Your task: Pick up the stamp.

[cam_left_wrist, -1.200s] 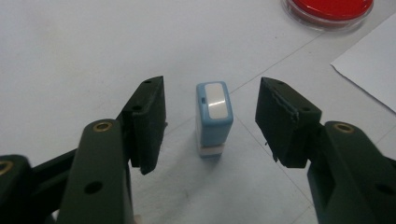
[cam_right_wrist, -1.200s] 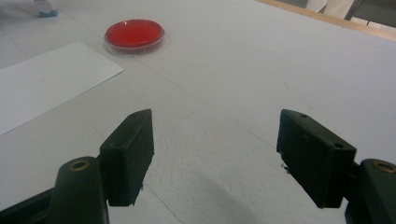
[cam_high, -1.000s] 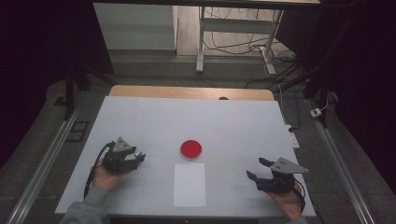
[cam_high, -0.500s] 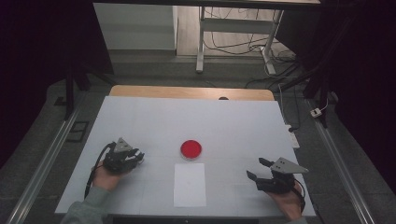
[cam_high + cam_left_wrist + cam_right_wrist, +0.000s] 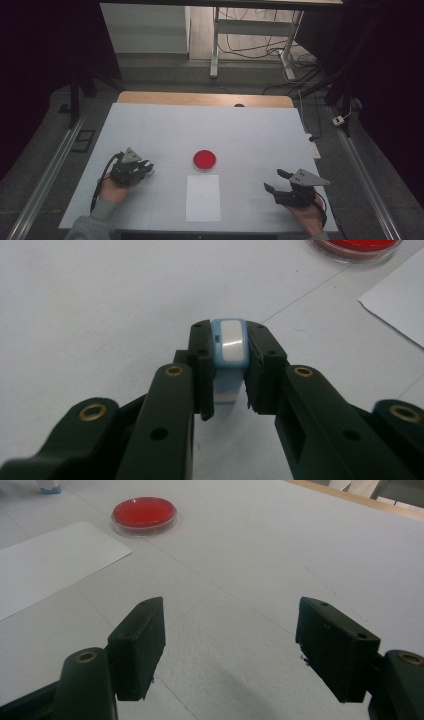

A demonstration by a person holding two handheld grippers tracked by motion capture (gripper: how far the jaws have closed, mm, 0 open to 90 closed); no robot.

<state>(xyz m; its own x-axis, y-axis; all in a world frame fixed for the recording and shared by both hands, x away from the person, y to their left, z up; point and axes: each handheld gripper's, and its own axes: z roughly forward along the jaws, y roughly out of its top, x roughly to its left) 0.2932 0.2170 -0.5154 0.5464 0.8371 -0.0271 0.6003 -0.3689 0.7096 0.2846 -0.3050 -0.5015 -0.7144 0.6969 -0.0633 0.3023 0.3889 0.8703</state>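
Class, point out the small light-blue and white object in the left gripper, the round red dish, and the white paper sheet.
Small light-blue and white object (image 5: 229,342): left gripper view, its white top face.
Round red dish (image 5: 204,159): high view, red centre.
White paper sheet (image 5: 203,198): high view, its middle.

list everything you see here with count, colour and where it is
small block: 1, light blue with a white face, between the left gripper's jaws, near the table's left side
round dish: 1, clear with red filling, table centre
paper sheet: 1, white, just in front of the dish
table: 1, white top with a wooden far edge
left gripper: 1, black, jaws have just been closing and now clamp the block
right gripper: 1, black, jaws open over bare table at the near right
hands: 2, at the near edge, one behind each gripper
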